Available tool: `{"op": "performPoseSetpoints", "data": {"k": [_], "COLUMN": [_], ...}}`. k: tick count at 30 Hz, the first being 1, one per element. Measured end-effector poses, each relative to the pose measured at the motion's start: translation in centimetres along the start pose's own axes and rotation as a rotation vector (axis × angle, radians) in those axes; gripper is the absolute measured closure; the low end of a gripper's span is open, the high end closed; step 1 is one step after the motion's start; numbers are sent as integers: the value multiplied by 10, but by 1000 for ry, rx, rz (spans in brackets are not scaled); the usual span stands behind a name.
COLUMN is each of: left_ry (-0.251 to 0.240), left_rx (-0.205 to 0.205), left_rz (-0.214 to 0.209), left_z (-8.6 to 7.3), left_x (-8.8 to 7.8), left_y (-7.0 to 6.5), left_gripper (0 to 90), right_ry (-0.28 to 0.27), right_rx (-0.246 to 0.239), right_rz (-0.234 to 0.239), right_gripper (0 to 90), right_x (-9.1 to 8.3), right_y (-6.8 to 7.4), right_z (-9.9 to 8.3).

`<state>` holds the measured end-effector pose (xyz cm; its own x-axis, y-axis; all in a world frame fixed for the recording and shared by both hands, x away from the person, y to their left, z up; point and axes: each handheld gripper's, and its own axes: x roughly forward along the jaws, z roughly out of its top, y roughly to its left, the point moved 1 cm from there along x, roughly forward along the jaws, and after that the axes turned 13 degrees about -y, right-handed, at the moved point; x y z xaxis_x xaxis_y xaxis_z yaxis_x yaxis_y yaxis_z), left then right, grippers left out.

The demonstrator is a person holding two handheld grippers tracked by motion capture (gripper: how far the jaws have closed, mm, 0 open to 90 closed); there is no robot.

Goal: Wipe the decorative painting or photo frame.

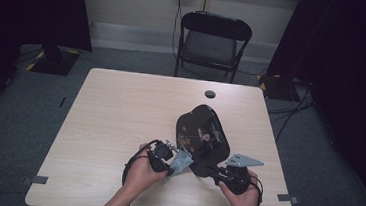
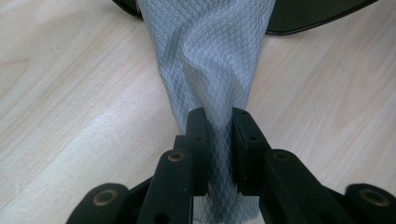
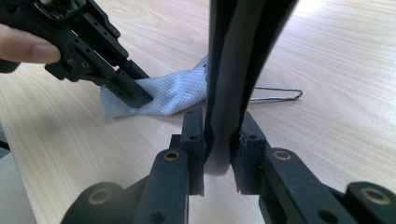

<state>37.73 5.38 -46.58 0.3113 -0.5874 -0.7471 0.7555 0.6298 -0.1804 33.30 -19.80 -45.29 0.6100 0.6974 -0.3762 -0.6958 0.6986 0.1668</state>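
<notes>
On the near part of the tabletop [image 1: 120,107], the left tongs [image 1: 171,163] are clenched on a grey waffle-textured cloth [image 2: 210,56] whose far end lies against the black tray. To the right, the black lacquered tray [image 1: 203,135] stands tilted up on edge. The right tongs [image 1: 215,172] grasp its near rim.

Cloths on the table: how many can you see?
1. A grey cloth hangs from the left gripper, which is shut on it beside the black tray. Another could hide behind that tray.
</notes>
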Motion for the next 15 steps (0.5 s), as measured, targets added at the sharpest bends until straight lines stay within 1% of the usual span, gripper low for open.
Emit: {"op": "performPoseSetpoints", "data": {"k": [3,6,7,12,14,15], "left_ry": [-13,-31,-42,-118,-139,-148], "left_rx": [8,25,29,34,44,54], "left_rz": [7,31,30,34,34,46], "left_z": [6,15,18,44,55,61], "left_x": [-11,-26,-30,-61,-72,-78], "left_y": [2,2,3,1,0,0], "left_gripper": [788,788,788,787,787,787], "right_ry": [1,1,1,0,0,0], "right_rx": [0,2,1,3,4,4], "right_rz": [-1,-1,-2,-4,-5,-6], "right_gripper": [772,774,775,776,776,776], "right_x": [0,0,0,0,0,0], "right_y": [0,0,0,0,0,0], "right_z": [0,0,0,0,0,0]}}
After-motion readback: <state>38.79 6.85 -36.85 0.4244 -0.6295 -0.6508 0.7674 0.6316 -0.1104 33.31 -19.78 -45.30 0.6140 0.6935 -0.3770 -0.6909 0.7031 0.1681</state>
